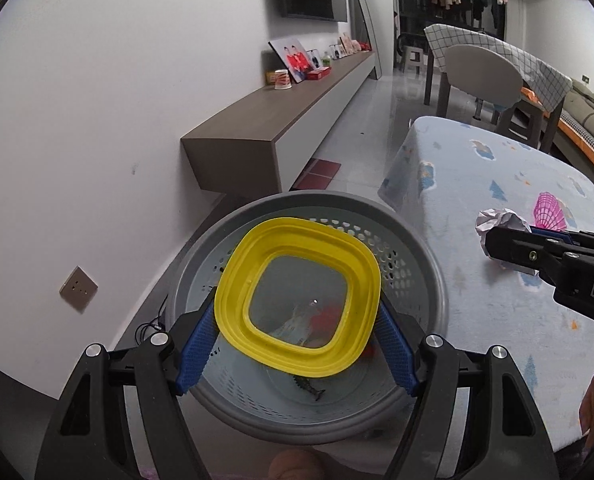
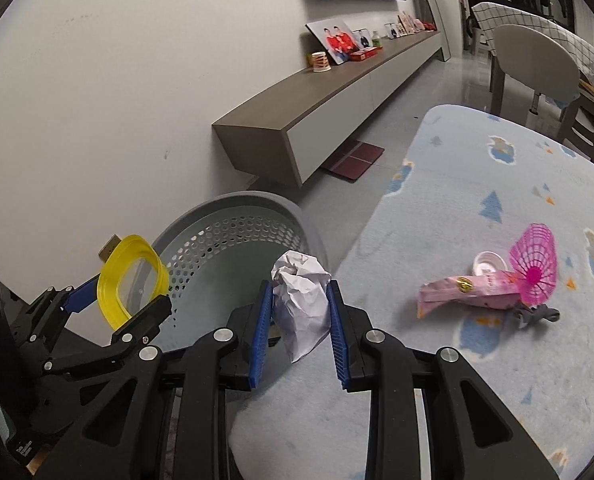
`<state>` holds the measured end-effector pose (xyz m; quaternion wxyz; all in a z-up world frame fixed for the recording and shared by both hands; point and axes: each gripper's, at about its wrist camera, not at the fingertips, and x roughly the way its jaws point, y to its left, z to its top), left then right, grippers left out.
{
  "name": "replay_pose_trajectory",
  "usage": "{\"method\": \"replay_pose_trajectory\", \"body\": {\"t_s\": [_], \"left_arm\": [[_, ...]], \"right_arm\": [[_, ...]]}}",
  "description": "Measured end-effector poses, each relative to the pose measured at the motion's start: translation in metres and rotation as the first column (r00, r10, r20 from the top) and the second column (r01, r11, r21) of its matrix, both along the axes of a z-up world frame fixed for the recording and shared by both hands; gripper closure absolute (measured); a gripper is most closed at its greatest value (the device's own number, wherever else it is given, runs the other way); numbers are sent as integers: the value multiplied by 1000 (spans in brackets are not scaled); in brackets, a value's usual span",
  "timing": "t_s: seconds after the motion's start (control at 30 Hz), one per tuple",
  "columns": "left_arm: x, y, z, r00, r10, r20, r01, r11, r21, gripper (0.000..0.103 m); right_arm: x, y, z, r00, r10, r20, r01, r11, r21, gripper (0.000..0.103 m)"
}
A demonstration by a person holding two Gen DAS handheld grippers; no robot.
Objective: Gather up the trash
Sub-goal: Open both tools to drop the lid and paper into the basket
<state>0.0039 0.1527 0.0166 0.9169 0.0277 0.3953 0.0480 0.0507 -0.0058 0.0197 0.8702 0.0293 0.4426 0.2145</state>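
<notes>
My left gripper [image 1: 297, 316] is shut on a yellow-rimmed clear plastic lid [image 1: 297, 296] and holds it over the grey perforated trash basket [image 1: 413, 252]. The basket holds some scraps. In the right wrist view the lid [image 2: 133, 280] sits left of the basket [image 2: 233, 248]. My right gripper [image 2: 301, 312] is shut on a crumpled white paper ball [image 2: 301, 300], just above the table edge beside the basket. The ball [image 1: 501, 222] also shows in the left wrist view. A pink snack wrapper [image 2: 465, 296], a pink mesh shell [image 2: 535, 268] and a small white cup [image 2: 487, 262] lie on the table.
The table carries a light blue patterned cloth [image 2: 457, 380]. A small grey object [image 2: 537, 314] lies by the shell. A long low cabinet [image 2: 317, 108] with photos runs along the white wall. Chairs [image 2: 537, 64] stand beyond the table.
</notes>
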Motion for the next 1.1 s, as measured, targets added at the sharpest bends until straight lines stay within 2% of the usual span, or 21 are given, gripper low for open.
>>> {"method": "replay_pose_trajectory", "body": {"t_s": [0.27, 0.43, 0.53, 0.77, 0.87, 1.1], "left_arm": [[8, 24, -17, 998, 56, -34, -57, 998, -21, 32], [10, 32, -25, 995, 93, -31, -93, 996, 2, 32], [13, 37, -27, 994, 103, -38, -103, 995, -9, 31], [15, 38, -33, 994, 90, -62, -91, 996, -22, 29], [15, 39, -33, 994, 93, -59, -94, 995, -24, 22], [13, 42, -34, 992, 108, -59, -109, 994, -22, 22]], "right_arm": [[12, 28, -14, 998, 64, -18, -64, 998, -12, 76], [14, 40, -26, 994, 101, -43, -102, 995, -21, 76], [16, 46, -30, 992, 114, -51, -115, 993, -21, 76], [27, 45, -35, 992, 112, -58, -112, 994, 2, 71], [29, 44, -37, 994, 98, -55, -99, 995, 0, 69], [27, 42, -40, 995, 83, -45, -84, 996, -16, 64]]}}
